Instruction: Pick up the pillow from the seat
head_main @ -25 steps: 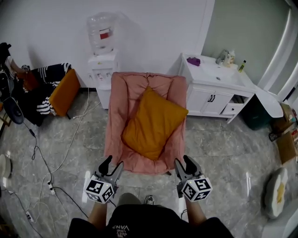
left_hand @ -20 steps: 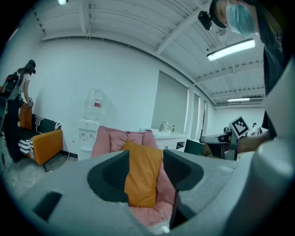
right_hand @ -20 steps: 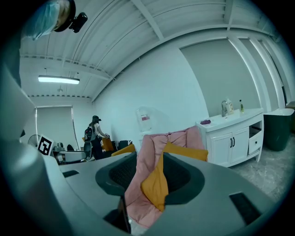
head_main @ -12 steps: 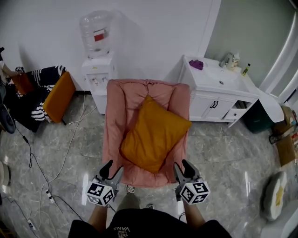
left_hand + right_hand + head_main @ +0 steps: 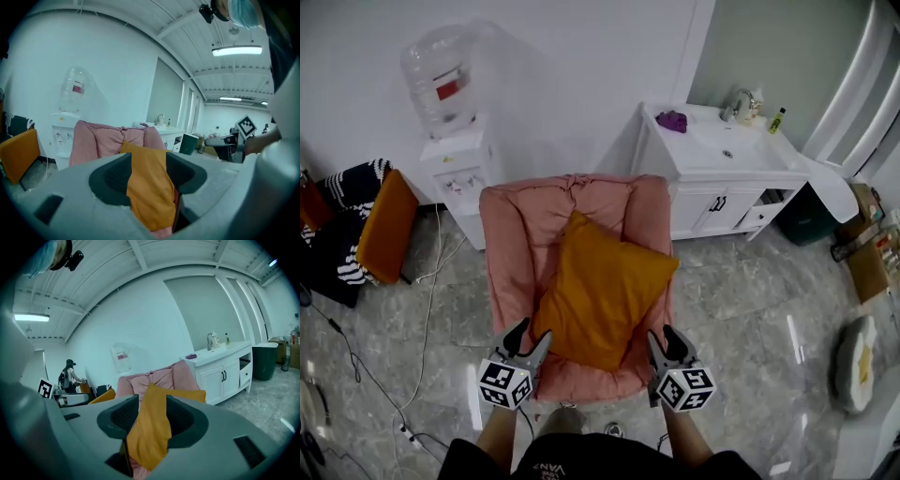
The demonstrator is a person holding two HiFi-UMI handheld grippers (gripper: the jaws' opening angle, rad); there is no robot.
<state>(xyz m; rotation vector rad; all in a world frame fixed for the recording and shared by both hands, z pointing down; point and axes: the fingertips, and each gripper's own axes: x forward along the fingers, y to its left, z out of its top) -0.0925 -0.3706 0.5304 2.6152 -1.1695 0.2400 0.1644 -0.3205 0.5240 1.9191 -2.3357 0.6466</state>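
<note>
Well, in the head view the orange pillow (image 5: 602, 295) lies tilted on the pink seat (image 5: 508, 246), with one corner up near the seat back. The left tool (image 5: 528, 337) and the right tool (image 5: 666, 339) are low at the front of the seat, one near each lower side of the pillow. I cannot see either one touching it.

In the left gripper view the two jaws stand apart with nothing pinched. The pillow shows through the gap, a little way ahead.

The right gripper view shows the same: jaws apart, nothing held, pillow ahead in the gap.

The pillow looks soft, puffy and light (it will likely squash and sag when pinched). I think the best hold is one tool on each side edge, biting a good fold of cloth so it does not slip.
</note>
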